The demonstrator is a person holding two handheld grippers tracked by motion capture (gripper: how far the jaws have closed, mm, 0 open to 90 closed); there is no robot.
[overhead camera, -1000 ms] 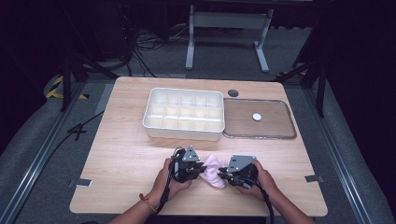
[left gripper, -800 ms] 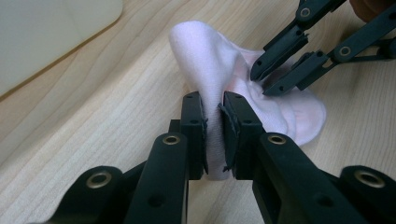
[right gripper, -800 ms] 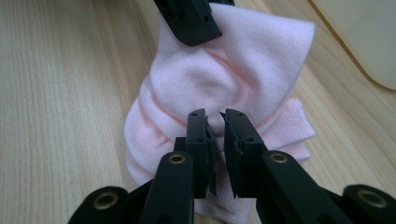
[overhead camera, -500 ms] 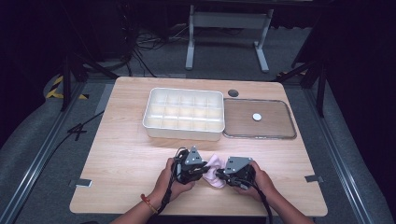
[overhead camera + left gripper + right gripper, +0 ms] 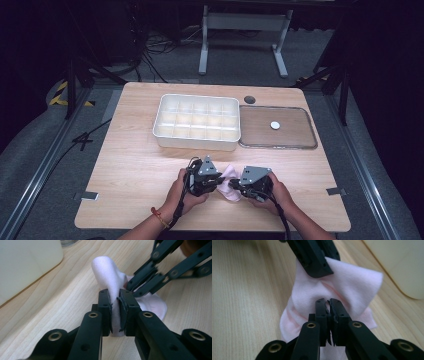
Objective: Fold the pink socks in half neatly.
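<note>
Nearest the person, at the front edge of the counter, both hands work one small pink cloth, which lies bunched on the wood between the two tools. The left tongs are clenched on an upright fold of the cloth, the fabric squeezed thin between the pads, and in the high view they sit just left of the cloth. The right tongs have just been closing and now look clamped on a thin pinch of the same cloth, though so little fabric shows between the pads that this bite seems slight; in the high view they sit just right of it. The step in hand appears to be folding or gathering the cloth, and to do it well the two grips should stay firm while the hands move together, so that the fabric is neither stretched nor dragged flat on the wood. Since the right bite looks shallow, a slow lift would show whether it holds before any real pull. Farther back stands the white compartment tray, its cells bare, and just beside it to the right lies a clear lid with a small white disc on it; a neatly bundled cloth would probably suit one of those cells.
</note>
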